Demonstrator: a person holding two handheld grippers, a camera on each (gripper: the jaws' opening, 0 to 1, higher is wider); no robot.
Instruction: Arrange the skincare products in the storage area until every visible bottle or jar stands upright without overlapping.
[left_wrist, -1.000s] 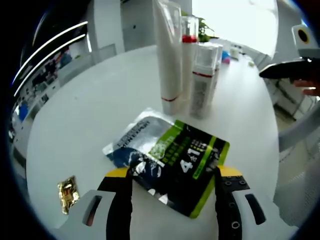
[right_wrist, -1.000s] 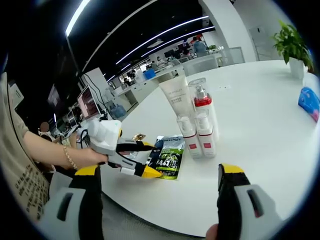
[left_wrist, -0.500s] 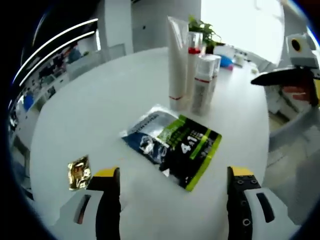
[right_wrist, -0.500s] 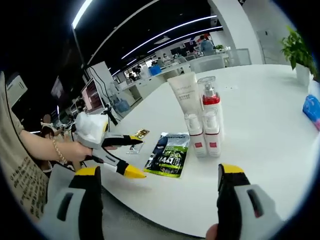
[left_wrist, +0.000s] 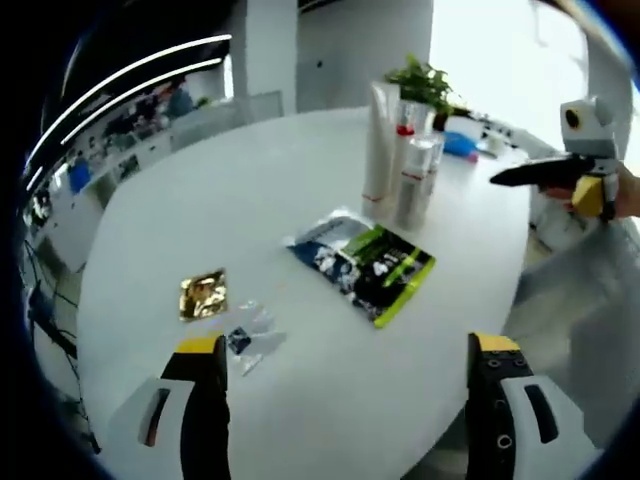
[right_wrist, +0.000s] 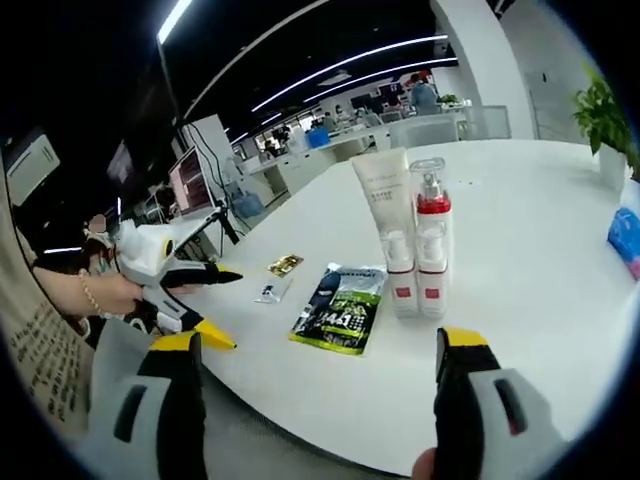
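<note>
Pulled back from the flat green-and-black sachet (left_wrist: 365, 267), left gripper (left_wrist: 348, 350) hangs off the round white table (left_wrist: 200, 210), jaws wide, nothing held. Upright white tube and red-banded bottles (right_wrist: 412, 240) cluster beyond sachet. Right gripper (right_wrist: 315, 345) open too; gold foil packet (left_wrist: 202, 294) nearby.

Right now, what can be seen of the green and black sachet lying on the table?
The green and black sachet is a flat, glossy foil-like pouch, dark with lime-green bands and white print including a large "4". It lies flat on the white table, partly overlapping a second, blue and silver sachet at one end. It sits in front of the upright cluster of bottles without touching them. Neither gripper touches it; both sets of jaws stand open and apart from it.
</note>
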